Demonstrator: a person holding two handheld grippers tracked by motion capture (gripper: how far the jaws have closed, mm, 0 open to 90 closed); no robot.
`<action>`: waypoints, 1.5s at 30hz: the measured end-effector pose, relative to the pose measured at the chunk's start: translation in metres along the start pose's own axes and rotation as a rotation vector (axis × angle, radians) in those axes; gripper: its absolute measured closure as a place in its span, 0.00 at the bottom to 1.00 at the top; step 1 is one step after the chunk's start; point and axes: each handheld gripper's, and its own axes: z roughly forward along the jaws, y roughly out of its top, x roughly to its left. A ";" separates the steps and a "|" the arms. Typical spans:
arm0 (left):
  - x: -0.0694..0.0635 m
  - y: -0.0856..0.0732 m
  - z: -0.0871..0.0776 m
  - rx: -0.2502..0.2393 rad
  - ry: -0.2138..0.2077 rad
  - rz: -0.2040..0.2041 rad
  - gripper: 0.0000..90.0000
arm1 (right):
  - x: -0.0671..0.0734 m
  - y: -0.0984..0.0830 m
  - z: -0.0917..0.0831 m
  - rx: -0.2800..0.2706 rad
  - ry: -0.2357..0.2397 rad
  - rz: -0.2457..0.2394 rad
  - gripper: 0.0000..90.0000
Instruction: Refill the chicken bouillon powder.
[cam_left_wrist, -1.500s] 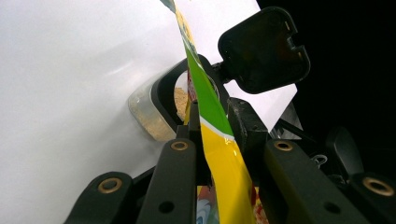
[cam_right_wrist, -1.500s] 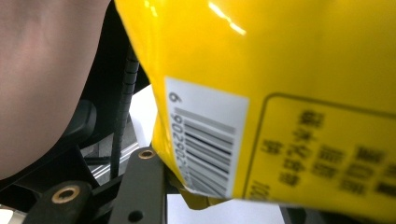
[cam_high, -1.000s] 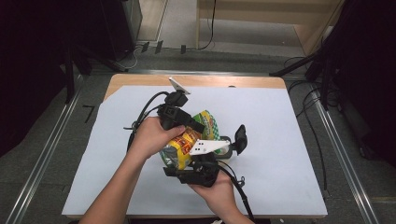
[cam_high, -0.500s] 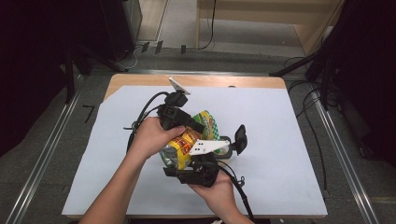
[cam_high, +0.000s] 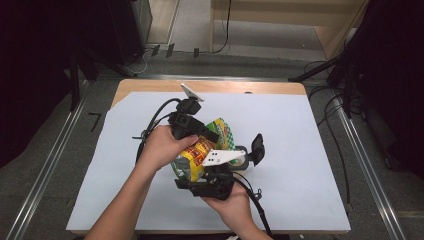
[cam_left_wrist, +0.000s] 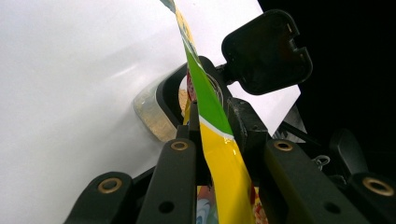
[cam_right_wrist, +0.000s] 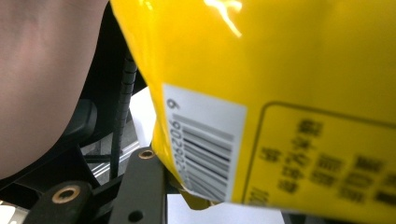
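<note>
Yellow foil, green at its top edge — the snack bag (cam_high: 200, 150) sits above the middle of the white sheet (cam_high: 300, 140), held up between both grippers. Nothing has shifted across the last second: bag, hands and tools sit just as they did in the two earlier high views, so this reads as a pause with both grips set, not a move under way.

Left gripper (cam_high: 192, 125) comes in from about ten o'clock of the bag; in its own view the jaws are nearly closed, pinching the thin green-and-yellow edge (cam_left_wrist: 210, 116) between them. Right gripper (cam_high: 215, 175) holds from about six o'clock. In its view the barcode side of the bag (cam_right_wrist: 280, 93) lies across the left jaw; the other jaw is hidden, so how firmly it clamps I cannot tell — though from above the bag rests in it.

Beyond the left jaws, the left gripper view shows a clear container (cam_left_wrist: 154, 116) with a black rim and an open black lid (cam_left_wrist: 266, 51) at about one o'clock. My guess: with both holds steady, opening the bag over that container comes next.
</note>
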 end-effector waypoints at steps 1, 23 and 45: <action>0.000 0.000 0.000 -0.005 0.001 -0.001 0.89 | 0.000 0.000 0.000 0.000 -0.001 -0.002 0.72; 0.000 -0.005 -0.008 -0.045 0.010 0.001 0.89 | 0.001 0.004 0.005 0.007 -0.003 -0.038 0.72; -0.003 -0.007 -0.008 -0.042 0.012 0.015 0.89 | 0.003 0.002 0.006 -0.003 -0.016 -0.047 0.72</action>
